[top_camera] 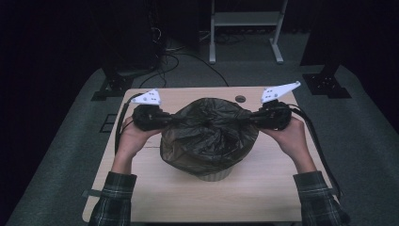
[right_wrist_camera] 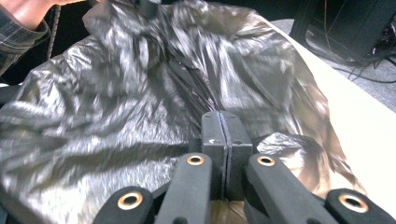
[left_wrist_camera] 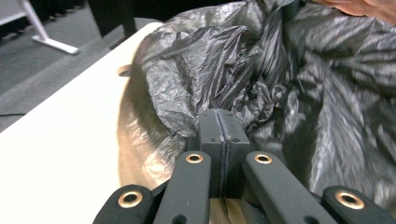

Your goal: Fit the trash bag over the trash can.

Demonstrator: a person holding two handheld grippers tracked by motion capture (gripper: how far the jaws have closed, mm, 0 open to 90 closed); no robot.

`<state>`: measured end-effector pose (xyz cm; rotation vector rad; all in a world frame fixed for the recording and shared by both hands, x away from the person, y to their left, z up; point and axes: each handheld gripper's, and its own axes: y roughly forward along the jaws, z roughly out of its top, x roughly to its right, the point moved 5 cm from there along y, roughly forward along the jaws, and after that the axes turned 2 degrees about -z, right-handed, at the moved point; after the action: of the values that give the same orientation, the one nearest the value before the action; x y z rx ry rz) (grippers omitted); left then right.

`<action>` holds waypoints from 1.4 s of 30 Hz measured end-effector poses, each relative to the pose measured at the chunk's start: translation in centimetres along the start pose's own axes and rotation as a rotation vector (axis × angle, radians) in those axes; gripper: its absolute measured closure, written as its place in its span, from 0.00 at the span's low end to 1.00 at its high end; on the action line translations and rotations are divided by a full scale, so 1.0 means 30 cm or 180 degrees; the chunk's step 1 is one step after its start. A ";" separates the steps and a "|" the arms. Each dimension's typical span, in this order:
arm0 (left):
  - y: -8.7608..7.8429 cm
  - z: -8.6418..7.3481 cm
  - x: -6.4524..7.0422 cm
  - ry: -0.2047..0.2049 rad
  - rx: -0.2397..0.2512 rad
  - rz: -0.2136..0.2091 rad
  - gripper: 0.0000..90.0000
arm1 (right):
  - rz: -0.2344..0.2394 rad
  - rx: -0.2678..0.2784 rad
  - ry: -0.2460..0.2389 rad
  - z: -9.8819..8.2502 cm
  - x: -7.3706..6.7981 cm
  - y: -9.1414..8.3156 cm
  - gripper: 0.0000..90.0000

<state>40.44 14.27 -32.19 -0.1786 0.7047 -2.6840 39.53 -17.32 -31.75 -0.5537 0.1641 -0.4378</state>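
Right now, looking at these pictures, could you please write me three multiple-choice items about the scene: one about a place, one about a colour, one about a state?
1. Where does the bin with the plastic bag stand?
A. on the wooden table
B. on the floor
C. on a chair

2. What colour is the bag?
A. white
B. black
C. blue

3. How do the jaws of the left hand-held gripper stand?
A. wide open
B. closed on the bag's edge
C. closed on a cable

Key: 1 A, the high view shows the bin in the middle of the tabletop. 2 B, the film is dark and glossy. 3 B, the pads meet with bag film pinched between them; the right hand-held gripper does the same.
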 end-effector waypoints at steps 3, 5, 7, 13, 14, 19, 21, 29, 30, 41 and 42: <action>-0.041 -0.030 -0.018 -0.0077 0.0063 0.0063 1.00 | -0.0030 0.0039 0.0045 -0.023 0.014 -0.036 0.99; -0.065 -0.052 -0.027 -0.0123 0.0090 0.0100 0.99 | -0.0052 0.0031 0.0066 -0.046 0.022 -0.056 1.00; -0.084 -0.073 -0.037 -0.0168 0.0091 0.0174 1.00 | -0.0095 -0.0003 0.0101 -0.073 0.033 -0.071 1.00; -0.091 -0.051 -0.029 -0.0159 0.0246 0.0155 0.75 | -0.0158 0.0138 0.0147 -0.065 0.042 -0.091 0.73; -0.091 -0.035 -0.024 -0.0141 0.0281 0.0157 0.72 | -0.0170 0.0184 0.0142 -0.051 0.040 -0.095 0.73; -0.066 0.045 -0.007 0.0020 0.0345 0.0138 0.65 | -0.0142 0.0226 0.0036 0.019 0.023 -0.074 0.67; -0.043 0.073 0.001 0.0077 0.0328 0.0119 0.63 | -0.0143 0.0255 0.0002 0.045 0.017 -0.057 0.63; 0.095 0.111 0.011 0.0194 0.0077 0.0002 0.59 | -0.0061 0.0023 -0.0116 0.107 0.008 0.075 0.59; 0.108 0.111 0.010 0.0197 0.0065 0.0001 0.58 | -0.0048 -0.0007 -0.0134 0.109 0.007 0.092 0.59; 0.179 0.093 0.010 0.0292 -0.0183 0.0000 0.92 | -0.0093 -0.0367 -0.0290 0.093 0.016 0.203 0.95; 0.177 0.093 0.009 0.0267 -0.0159 -0.0015 0.96 | -0.0091 -0.0350 -0.0299 0.095 0.017 0.201 0.99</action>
<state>42.41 8.59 -32.39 -0.0807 0.7978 -2.6931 42.89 -11.61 -32.64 -0.6841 0.0904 -0.4315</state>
